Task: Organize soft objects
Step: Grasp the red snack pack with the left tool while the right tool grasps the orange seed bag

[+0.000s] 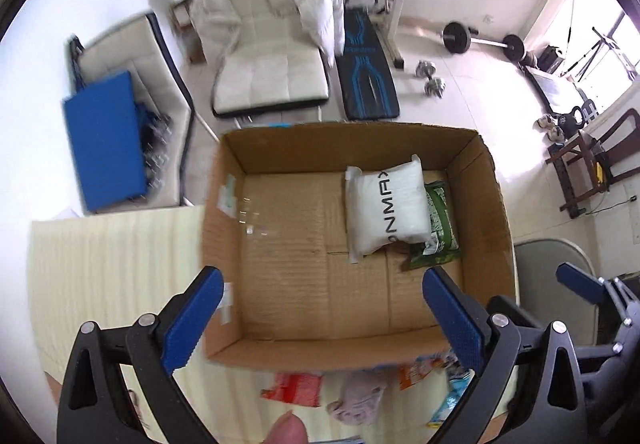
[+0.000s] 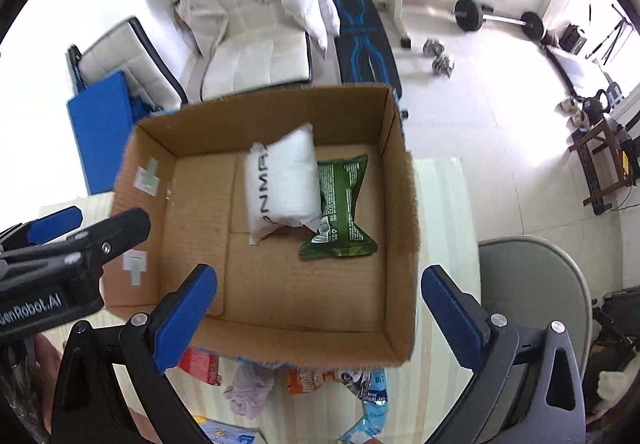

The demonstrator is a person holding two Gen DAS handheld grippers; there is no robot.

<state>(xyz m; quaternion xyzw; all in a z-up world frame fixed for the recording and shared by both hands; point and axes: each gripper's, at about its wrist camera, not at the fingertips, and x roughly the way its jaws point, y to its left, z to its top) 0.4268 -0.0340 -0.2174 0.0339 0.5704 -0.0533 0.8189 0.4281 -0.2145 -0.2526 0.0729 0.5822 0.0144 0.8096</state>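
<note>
An open cardboard box (image 1: 496, 204) (image 2: 404, 212) stands on a pale striped table. Inside lie a white soft pack (image 1: 384, 206) (image 2: 284, 180) with black letters and a green packet (image 1: 438, 228) (image 2: 344, 212) partly under it. In front of the box lie a red packet (image 1: 296, 390) (image 2: 200, 364), a mauve cloth (image 1: 360, 396) (image 2: 250, 390), an orange packet (image 2: 308, 380) and blue-white packets (image 1: 452, 396) (image 2: 374, 400). My left gripper (image 1: 320, 320) is open and empty above the box's near wall. My right gripper (image 2: 320, 320) is open and empty, also above the near wall.
A white padded chair (image 1: 272, 56) (image 2: 256, 44), a blue mat (image 1: 104, 152), a weight bench and barbells (image 1: 484, 40) stand behind the table. A grey chair (image 2: 532, 284) is at the right. The table surface (image 1: 112, 264) extends left of the box.
</note>
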